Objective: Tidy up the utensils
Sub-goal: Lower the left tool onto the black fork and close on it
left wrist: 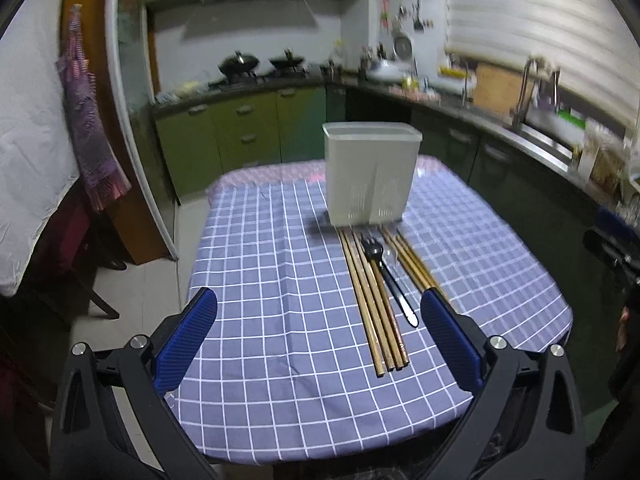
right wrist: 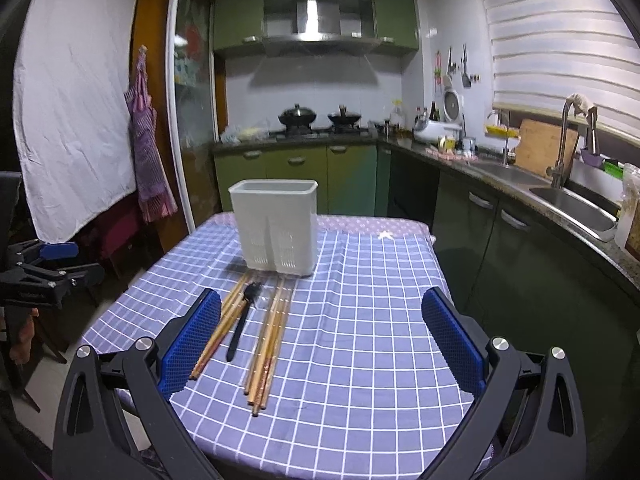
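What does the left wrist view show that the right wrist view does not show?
Only the left wrist view shows a clear utensil lying beside the black fork; in the right wrist view I cannot make it out. Only the right wrist view shows the sink basin clearly, and the left tool from the side at the frame's left edge. Both show the white utensil holder standing upright on the checked tablecloth, two groups of chopsticks in front of it with the fork between them, and an open, empty tool: left, right.
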Tool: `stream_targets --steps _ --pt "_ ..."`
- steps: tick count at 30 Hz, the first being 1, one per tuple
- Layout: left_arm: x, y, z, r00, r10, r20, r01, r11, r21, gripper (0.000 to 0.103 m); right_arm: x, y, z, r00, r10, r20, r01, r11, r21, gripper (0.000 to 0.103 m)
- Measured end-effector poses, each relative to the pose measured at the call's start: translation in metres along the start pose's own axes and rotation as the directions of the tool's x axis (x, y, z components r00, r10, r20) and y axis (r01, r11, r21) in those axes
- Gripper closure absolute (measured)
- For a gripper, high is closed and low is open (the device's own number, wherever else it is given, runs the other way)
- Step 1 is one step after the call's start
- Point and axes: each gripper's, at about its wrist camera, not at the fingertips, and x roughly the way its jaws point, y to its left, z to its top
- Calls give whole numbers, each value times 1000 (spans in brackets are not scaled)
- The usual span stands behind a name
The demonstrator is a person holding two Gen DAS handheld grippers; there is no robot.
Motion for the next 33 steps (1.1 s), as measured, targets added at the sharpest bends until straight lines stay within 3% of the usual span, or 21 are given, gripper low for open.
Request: stream_targets --steps 4,7,9,12,14,15,16,18,20,22,25,28,33 --pt "34 -17 17 996 -26 -88 30 999 41 6 31 -5 14 998 -2 -55 0 1000 -28 4" --pt "64 -30 31 983 -74 -171 80 996 31 6 62 -10 26 992 8 -128 -15 999 -49 4" --pt "83 -37 39 965 -119 -232 125 992 9 6 90 -19 33 978 11 -207 -21 999 -45 4" --pt "120 -48 49 921 -193 -339 184 981 -58 6 124 -35 38 954 20 -298 -29 999 -27 6" --pt "141 -56 53 901 -202 -383 183 979 -87 11 143 -48 37 935 52 -351 -51 999 14 16" --pt "151 -58 54 890 -206 -406 180 978 -103 19 150 -54 35 926 71 -371 -61 997 38 24" --pt "159 -59 56 879 -210 -427 176 977 -117 27 164 -63 34 908 84 -411 -59 996 74 36" --pt "174 -63 55 853 -225 -471 174 973 -151 34 175 -70 31 893 86 -442 -53 995 86 53" --pt "190 -66 53 819 -245 -519 170 967 -188 39 191 -75 27 869 87 -487 -48 995 91 56" --pt "198 -70 51 801 -253 -542 169 965 -200 53 201 -73 24 855 93 -510 -62 995 79 62" --pt "211 -75 51 774 -282 -567 177 956 -235 60 209 -63 19 845 98 -525 -81 995 55 62" --pt "224 -79 51 764 -273 -585 151 957 -249 69 213 -58 17 843 115 -526 -97 993 61 62" --pt "238 -83 46 738 -263 -621 124 958 -259 75 212 -58 13 840 123 -529 -109 992 59 62"
